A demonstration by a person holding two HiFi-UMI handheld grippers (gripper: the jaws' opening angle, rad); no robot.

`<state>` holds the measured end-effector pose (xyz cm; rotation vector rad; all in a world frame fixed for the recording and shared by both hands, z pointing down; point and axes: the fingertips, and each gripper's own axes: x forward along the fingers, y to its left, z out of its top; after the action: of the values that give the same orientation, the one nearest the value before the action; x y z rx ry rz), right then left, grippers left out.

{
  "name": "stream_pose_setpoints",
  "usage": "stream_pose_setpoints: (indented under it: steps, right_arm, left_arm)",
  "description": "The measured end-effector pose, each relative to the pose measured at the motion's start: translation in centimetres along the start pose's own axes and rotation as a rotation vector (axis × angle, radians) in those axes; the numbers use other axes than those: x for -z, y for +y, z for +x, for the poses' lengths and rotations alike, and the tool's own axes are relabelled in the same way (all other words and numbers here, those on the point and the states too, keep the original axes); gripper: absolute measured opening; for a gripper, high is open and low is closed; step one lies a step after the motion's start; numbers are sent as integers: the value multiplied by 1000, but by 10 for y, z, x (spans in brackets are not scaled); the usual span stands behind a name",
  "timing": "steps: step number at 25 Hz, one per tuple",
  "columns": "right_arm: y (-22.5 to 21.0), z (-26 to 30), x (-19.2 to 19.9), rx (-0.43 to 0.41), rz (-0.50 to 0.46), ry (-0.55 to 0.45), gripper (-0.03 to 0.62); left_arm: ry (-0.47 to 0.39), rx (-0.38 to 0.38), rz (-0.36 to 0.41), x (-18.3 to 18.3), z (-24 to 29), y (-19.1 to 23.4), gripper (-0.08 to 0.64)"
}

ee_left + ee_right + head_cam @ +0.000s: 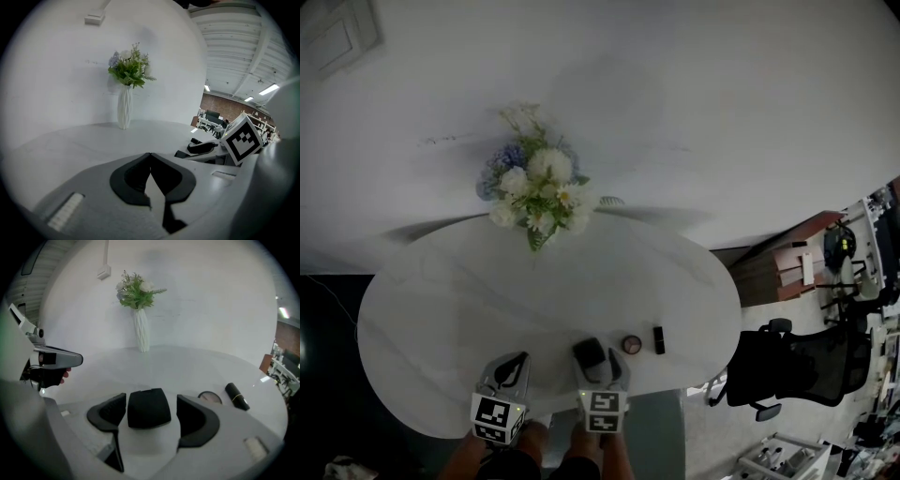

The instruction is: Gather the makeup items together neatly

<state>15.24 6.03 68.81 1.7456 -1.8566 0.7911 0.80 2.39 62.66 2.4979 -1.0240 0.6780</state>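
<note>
A black square compact [149, 412] lies on the white table between the jaws of my right gripper [151, 398], which is open, with a thin gap on each side of the case. Right of it sit a small round pinkish compact [210, 397] and a black lipstick tube [236, 396]. In the head view the three items form a short row near the table's front edge: the black compact [589, 352], the round compact [631, 344], the lipstick [658, 339]. My left gripper [150, 157] is shut on nothing, hovering left of the right gripper [598, 366].
A white ribbed vase of flowers [534, 192] stands at the back of the round table [441, 300]. A black office chair [792, 366] is off the table's right side. The right gripper's marker cube [241, 138] shows in the left gripper view.
</note>
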Motion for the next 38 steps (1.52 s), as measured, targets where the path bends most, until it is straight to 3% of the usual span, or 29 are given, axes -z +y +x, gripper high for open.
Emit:
stream_pose_setpoints:
  steps: [14, 21, 29, 38]
  right_arm:
    - [1, -65, -121, 1, -116, -259, 336]
    - [32, -113, -187, -35, -185, -397, 333]
    - [72, -146, -221, -81, -243, -506, 162]
    - [137, -154, -237, -190, -300, -564, 26]
  left_arm:
    - [-192, -36, 45, -97, -38, 1, 11]
    - [-318, -100, 76, -154, -89, 14, 11]
    - [-404, -181, 98, -177, -138, 25, 11]
    - [-437, -288, 76, -167, -184, 49, 11]
